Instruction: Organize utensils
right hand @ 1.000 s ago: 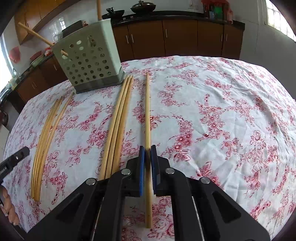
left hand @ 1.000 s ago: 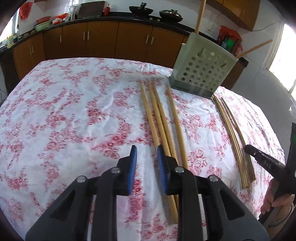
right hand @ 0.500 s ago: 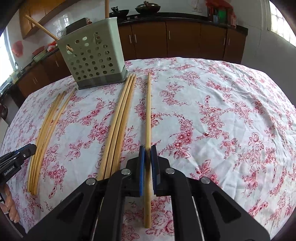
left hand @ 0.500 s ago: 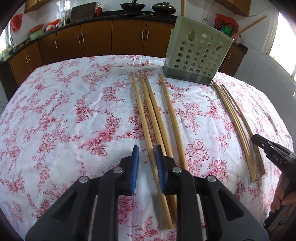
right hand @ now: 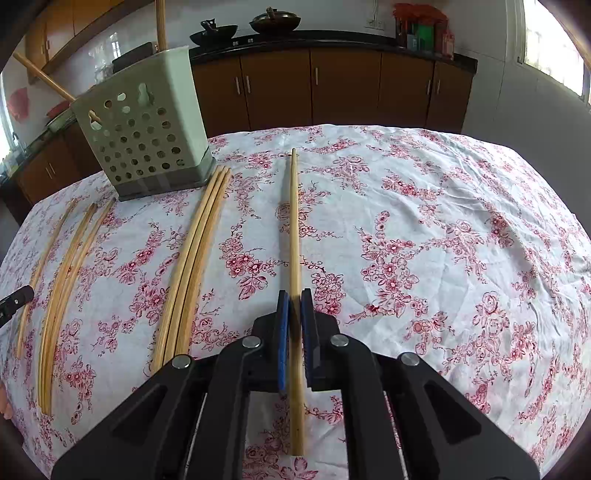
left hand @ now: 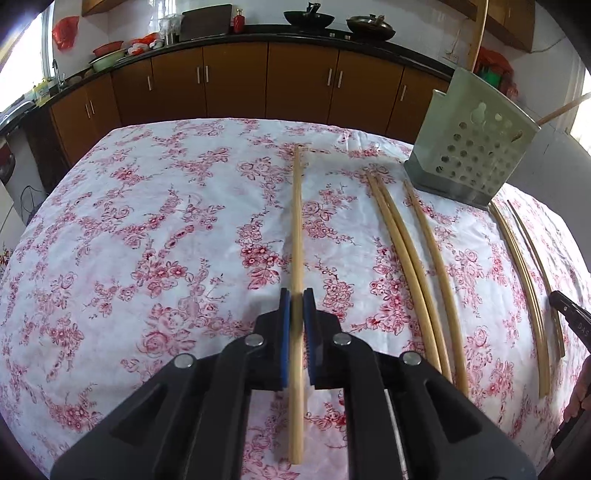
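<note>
**Left wrist view**
- Left gripper (left hand: 296, 306): blue pads clamped on one chopstick (left hand: 296, 221). The jaws have just been closing onto it.
- The held chopstick runs from under the gripper out to 12 o'clock, above the floral-cloth counter (left hand: 147, 240).
- Three loose chopsticks (left hand: 400, 254) lie on the cloth at 2 o'clock. Two touch each other and the third is just beside them.
- Thin chopsticks (left hand: 517, 266) lie at 3 o'clock. At least two, exact count unclear.
- One perforated green holder (left hand: 476, 155) stands at 1 o'clock with two upright sticks (left hand: 478, 37) in it.
- A black tip (left hand: 569, 314) at the right edge reads "DAS", cut off by the frame.

**Right wrist view**
- Right gripper (right hand: 291, 306): pads pressed together on one chopstick (right hand: 293, 221), which extends to 12 o'clock.
- Three chopsticks (right hand: 195, 251) lie packed side by side at 10 o'clock, apart from the held one.
- Thin chopsticks (right hand: 62, 277) lie at 9 o'clock. At least three, count unsure.
- The holder (right hand: 147, 140) stands at 11 o'clock with two sticks (right hand: 160, 22) in it.
- A black tip (right hand: 14, 299) shows at the left edge. Its lettering is too small to read.
</note>
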`<state>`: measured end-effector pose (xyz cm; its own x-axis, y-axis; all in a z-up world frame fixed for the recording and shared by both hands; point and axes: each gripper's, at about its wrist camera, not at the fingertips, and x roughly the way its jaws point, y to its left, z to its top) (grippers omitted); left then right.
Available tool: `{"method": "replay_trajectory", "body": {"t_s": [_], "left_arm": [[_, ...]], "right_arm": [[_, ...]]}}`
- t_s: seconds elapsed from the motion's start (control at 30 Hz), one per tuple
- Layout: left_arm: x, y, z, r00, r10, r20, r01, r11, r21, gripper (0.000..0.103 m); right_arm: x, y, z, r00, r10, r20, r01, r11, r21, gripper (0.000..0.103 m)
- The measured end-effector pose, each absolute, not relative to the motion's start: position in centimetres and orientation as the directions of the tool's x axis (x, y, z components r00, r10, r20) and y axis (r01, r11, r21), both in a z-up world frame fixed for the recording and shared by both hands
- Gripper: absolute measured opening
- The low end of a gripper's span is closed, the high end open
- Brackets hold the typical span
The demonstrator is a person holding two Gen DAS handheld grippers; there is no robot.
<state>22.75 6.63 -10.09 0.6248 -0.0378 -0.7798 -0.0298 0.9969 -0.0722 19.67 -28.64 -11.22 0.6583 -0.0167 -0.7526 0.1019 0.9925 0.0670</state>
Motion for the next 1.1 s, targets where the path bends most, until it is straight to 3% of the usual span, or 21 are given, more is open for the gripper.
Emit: {"method": "replay_trajectory", "body": {"t_s": [1.1], "left_arm": [[22.89, 7.07, -9.88, 0.63, -0.083, -0.772, -0.035, 0.99, -0.136, 0.011]], "right_arm": [[19.64, -28.51, -11.19, 0.658, -0.025, -0.753, 0.102, 0.993, 0.056, 0.008]]}}
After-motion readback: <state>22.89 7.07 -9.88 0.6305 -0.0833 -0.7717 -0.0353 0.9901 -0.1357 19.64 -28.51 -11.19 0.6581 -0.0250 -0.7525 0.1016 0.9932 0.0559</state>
